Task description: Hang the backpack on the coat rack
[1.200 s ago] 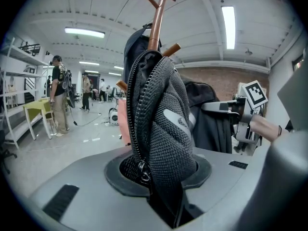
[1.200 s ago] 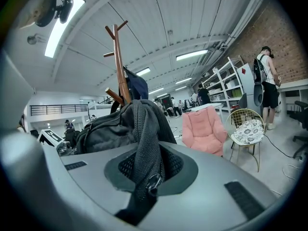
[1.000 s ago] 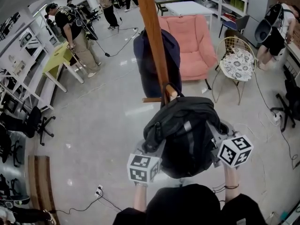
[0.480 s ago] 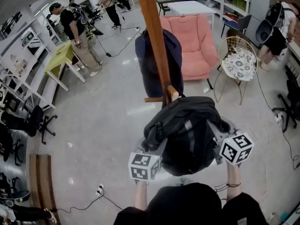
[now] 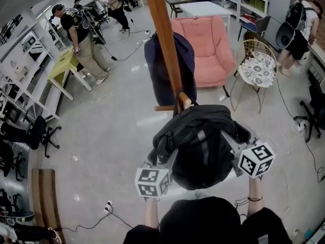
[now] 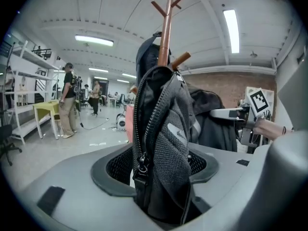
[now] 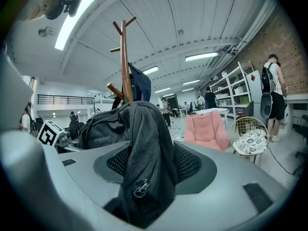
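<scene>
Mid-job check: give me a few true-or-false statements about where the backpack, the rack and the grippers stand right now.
1. Fabric of the backpack stands between the jaws of the left gripper and the right gripper. True; both pairs are opening.
2. The backpack lies on the floor. False: it is up at a lower peg of the coat rack.
3. A dark garment hangs on the coat rack's far side. True.
4. The seat beyond the rack is green. False: the armchair is pink.
</scene>
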